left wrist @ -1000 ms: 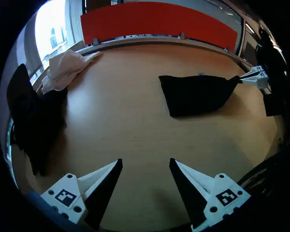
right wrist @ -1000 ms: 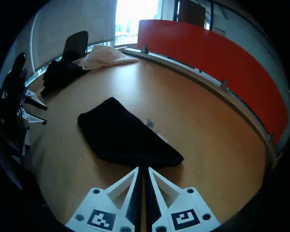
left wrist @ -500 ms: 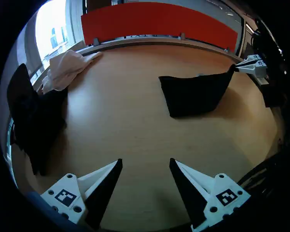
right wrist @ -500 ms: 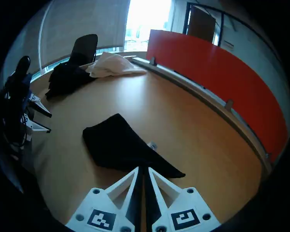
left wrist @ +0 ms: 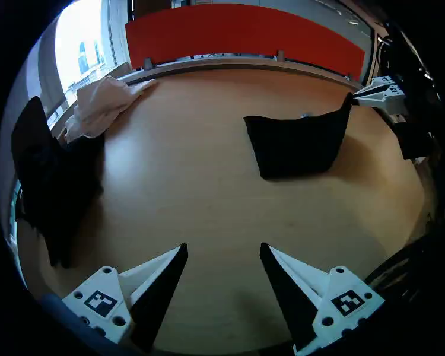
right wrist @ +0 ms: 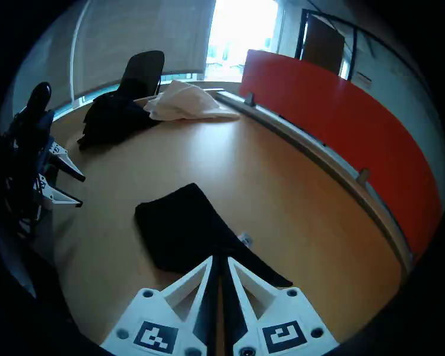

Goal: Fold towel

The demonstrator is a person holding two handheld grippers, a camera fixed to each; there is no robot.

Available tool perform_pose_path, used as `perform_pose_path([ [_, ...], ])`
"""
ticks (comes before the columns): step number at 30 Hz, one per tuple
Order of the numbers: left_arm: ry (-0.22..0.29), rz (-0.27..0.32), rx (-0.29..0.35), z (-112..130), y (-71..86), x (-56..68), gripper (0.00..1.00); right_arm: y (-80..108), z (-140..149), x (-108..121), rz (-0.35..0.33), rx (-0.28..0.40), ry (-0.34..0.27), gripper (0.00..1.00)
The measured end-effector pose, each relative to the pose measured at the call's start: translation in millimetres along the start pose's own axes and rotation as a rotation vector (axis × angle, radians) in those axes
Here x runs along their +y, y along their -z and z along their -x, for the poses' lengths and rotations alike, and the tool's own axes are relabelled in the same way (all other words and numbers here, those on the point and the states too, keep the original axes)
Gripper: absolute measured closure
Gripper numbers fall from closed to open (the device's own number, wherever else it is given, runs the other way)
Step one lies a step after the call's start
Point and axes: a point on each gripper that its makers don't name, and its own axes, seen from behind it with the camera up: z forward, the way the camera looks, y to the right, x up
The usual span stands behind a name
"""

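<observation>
Towel (right wrist: 181, 237) corner seemingly pinched between right gripper (right wrist: 221, 260) jaws.

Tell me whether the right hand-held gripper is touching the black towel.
Touching. Left gripper view: the right hand-held gripper pinches a raised corner of the black towel.

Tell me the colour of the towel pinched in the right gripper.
Plain black, no pattern; the towel shows best in the left gripper view.
</observation>
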Motion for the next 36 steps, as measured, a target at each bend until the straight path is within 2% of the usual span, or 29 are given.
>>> perform_pose_path([
  [18, 0.016, -0.006, 0.001, 2.6, 5.8, -3.4, 0.10, -40.4, -31.7, -32.4, -0.114, 0.002, 0.104, 0.97],
  [32, 0.027, -0.006, 0.000, 4.4, 6.4, -3.4, 0.10, -54.3, -38.1, -32.6, -0.148, -0.019, 0.163, 0.97],
  [36, 0.030, -0.007, 0.000, 4.8, 7.1, -3.4, 0.10, -58.7, -41.2, -32.8, -0.158, -0.027, 0.196, 0.97],
])
